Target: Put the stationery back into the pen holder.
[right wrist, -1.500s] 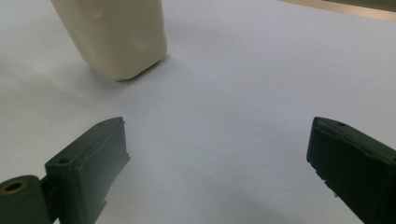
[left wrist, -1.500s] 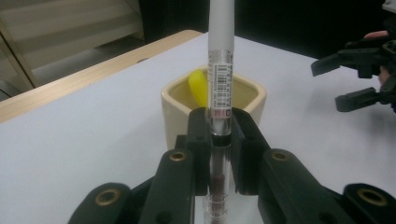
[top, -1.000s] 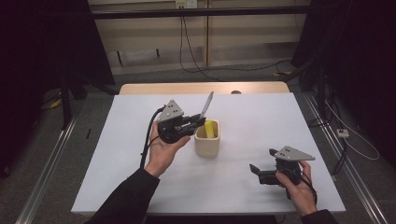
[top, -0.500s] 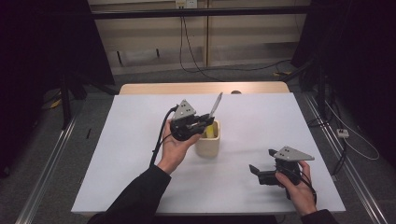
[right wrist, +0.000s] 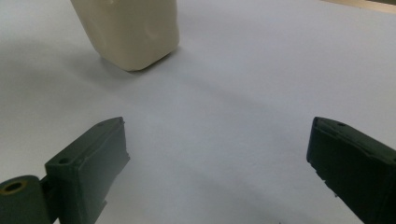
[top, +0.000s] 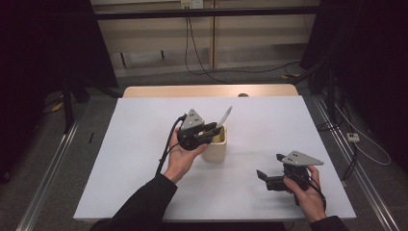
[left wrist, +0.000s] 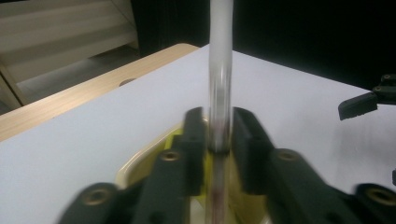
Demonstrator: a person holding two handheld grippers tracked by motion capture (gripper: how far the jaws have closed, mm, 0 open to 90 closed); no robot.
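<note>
A cream cup (top: 215, 148) stands mid-table with something yellow (top: 219, 137) inside. A slim white stick (top: 225, 116) rises out of it, leaning to the far right. My left gripper (top: 211, 131) is at the cup's rim, and its jaws have just been opening. In the left gripper view the stick (left wrist: 219, 70) stands between the pads of that gripper (left wrist: 218, 116) with thin gaps either side, above the cup's rim (left wrist: 140, 161). My right gripper (top: 269, 166) rests low at the near right, open, with bare table between its jaws (right wrist: 219, 126). The cup (right wrist: 130, 32) lies ahead of it.
The white table (top: 144, 144) ends in a wooden strip (top: 207, 90) at the far side. Cables (top: 197, 53) run over the floor beyond it. Metal rails (top: 53, 173) run along both sides of the table.
The left hand has carried the stick to the right and down, so that its lower end now sits in the cup. The left jaws have parted from the stick. The right hand has not moved.
</note>
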